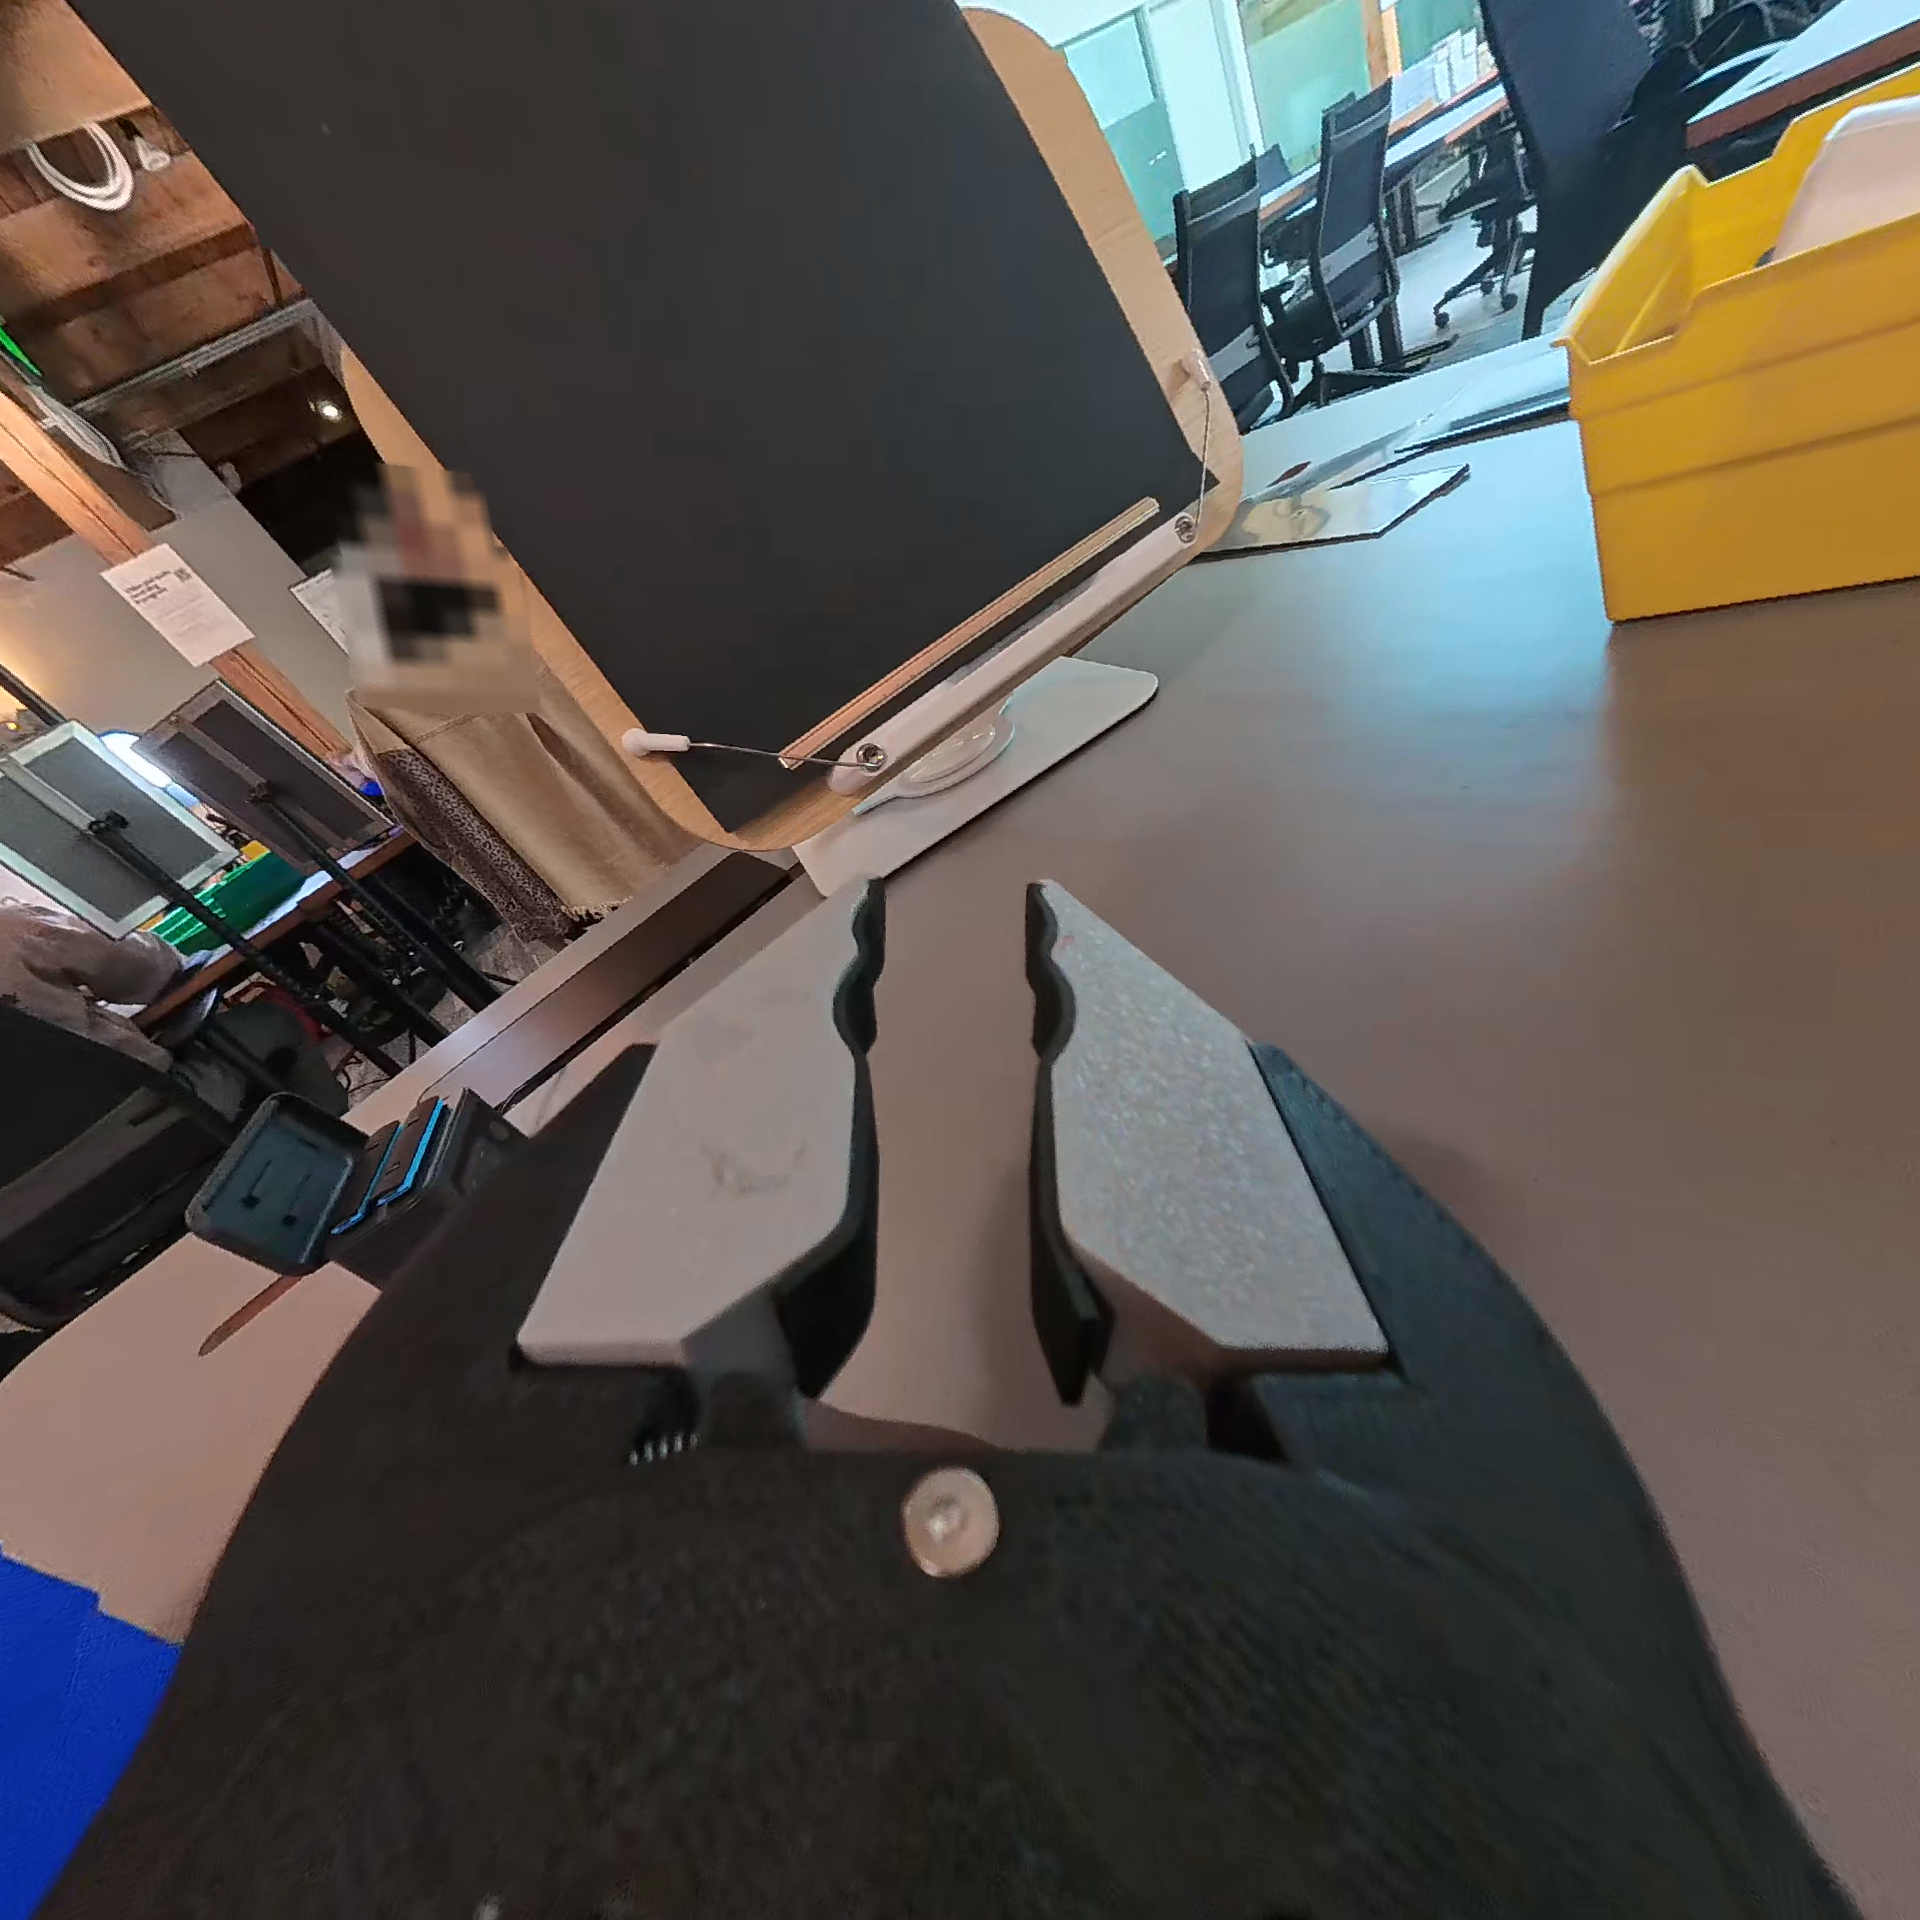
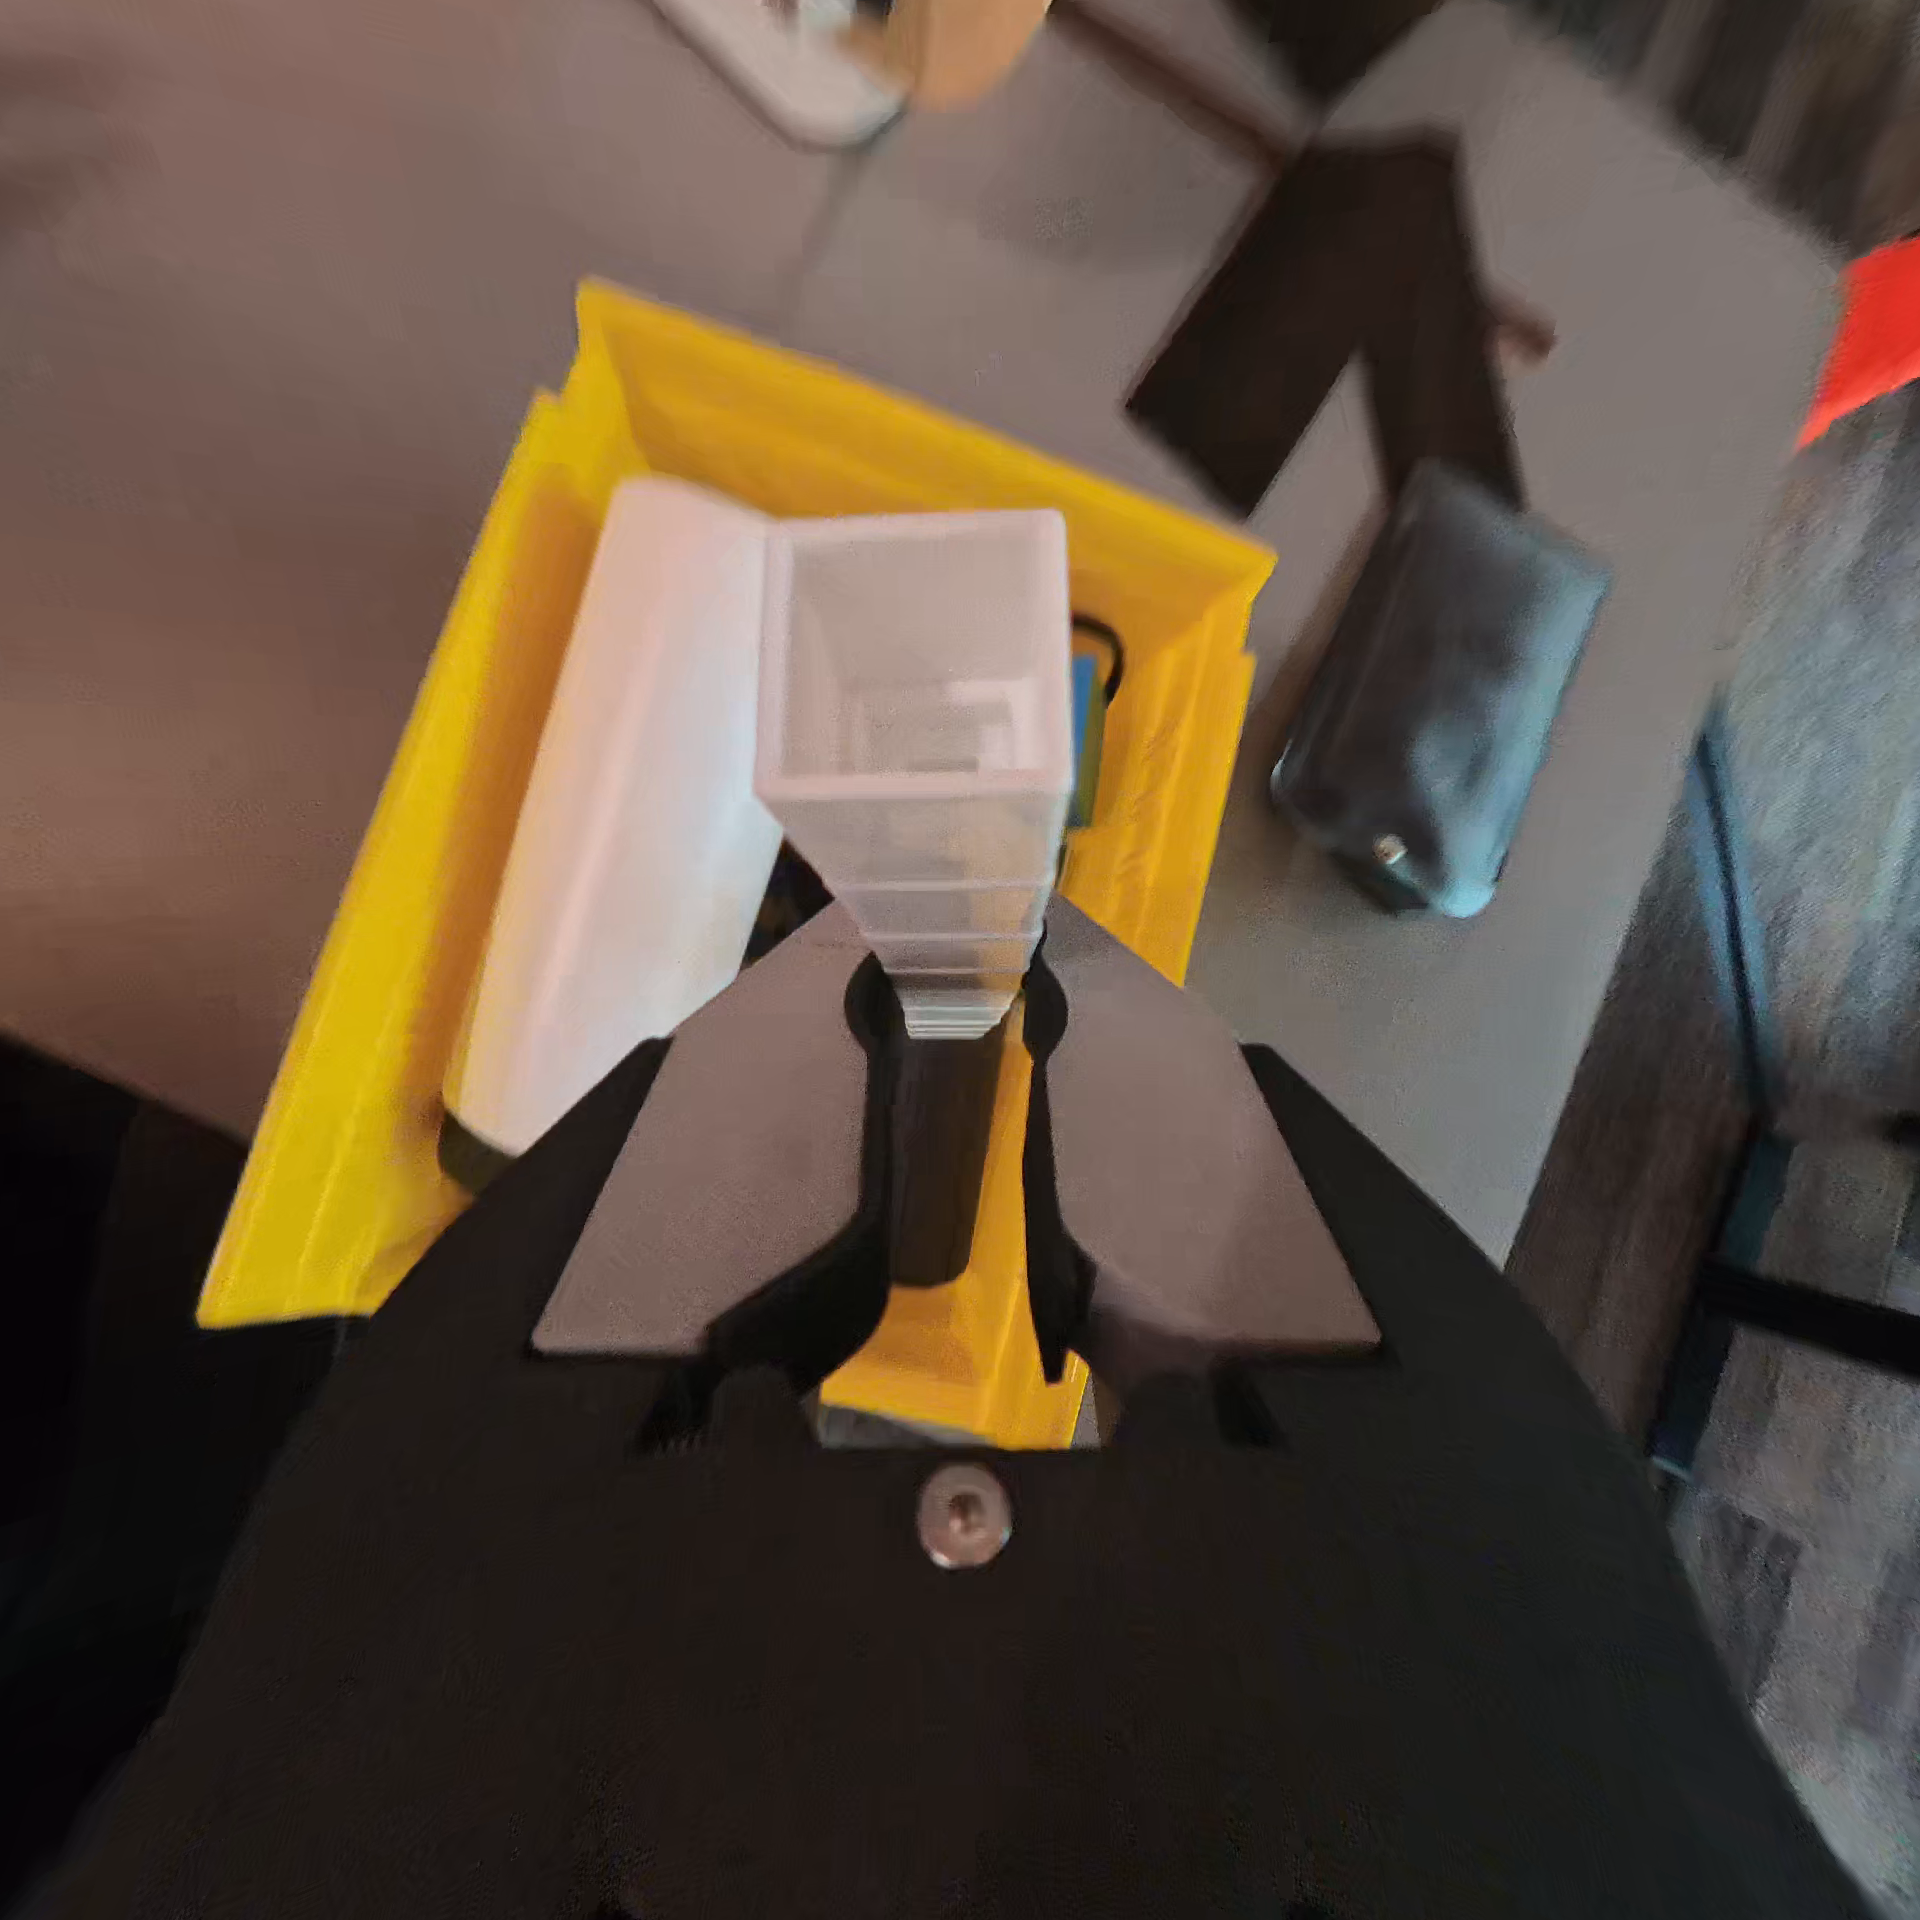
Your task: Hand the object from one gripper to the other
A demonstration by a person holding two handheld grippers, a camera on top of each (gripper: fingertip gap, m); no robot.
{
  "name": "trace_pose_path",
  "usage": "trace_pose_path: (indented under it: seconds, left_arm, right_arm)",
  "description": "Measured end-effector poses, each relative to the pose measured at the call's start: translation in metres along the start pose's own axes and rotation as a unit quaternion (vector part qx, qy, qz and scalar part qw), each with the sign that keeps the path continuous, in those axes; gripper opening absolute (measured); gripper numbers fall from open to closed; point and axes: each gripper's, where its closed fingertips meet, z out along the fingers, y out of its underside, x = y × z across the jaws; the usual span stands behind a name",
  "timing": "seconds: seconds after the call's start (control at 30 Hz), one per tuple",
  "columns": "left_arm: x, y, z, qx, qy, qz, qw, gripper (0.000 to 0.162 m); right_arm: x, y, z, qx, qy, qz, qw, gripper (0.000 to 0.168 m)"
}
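Observation:
In the right wrist view my right gripper is shut on the narrow end of a clear square plastic container, held above a yellow bin; the container's open mouth points away from the camera. In the left wrist view my left gripper is open and empty, low over the brown table. The yellow bin also shows in the left wrist view at the far right. Neither gripper shows in the other's view.
In the bin lie a white cylinder and a black tube. A black board on a white stand rises just ahead of the left gripper. A dark bag lies on the floor past the table edge. My hands' fingertips stand some 45 centimetres from each other. The left gripper is farther from the white cylinder, some 35 centimetres, than the right, some 12 centimetres.

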Motion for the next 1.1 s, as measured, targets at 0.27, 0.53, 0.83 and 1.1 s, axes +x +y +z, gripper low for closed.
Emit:
trace_pose_path:
  seconds: [0.27, 0.53, 0.83, 1.1]
  left_arm:
    - [0.0, 0.006, 0.002, -0.011, 0.002, -0.003, 1.0, 0.025]
    - [-0.002, 0.008, 0.002, -0.015, 0.0, -0.004, 1.0, 0.025]
    - [-0.002, 0.01, 0.002, -0.02, 0.005, -0.01, 1.0, 0.025]
    - [-0.012, 0.034, 0.008, -0.078, -0.026, -0.015, 0.997, 0.023]
  right_arm:
    - [-0.003, 0.053, 0.028, -0.181, -0.047, -0.015, 0.982, 0.019]
    - [0.0, 0.065, 0.047, -0.227, -0.041, -0.015, 0.973, 0.019]
    - [0.009, 0.055, 0.058, -0.214, -0.006, -0.002, 0.977, 0.046]
    - [-0.037, -0.072, 0.016, 0.056, 0.046, -0.039, 0.997, 0.052]
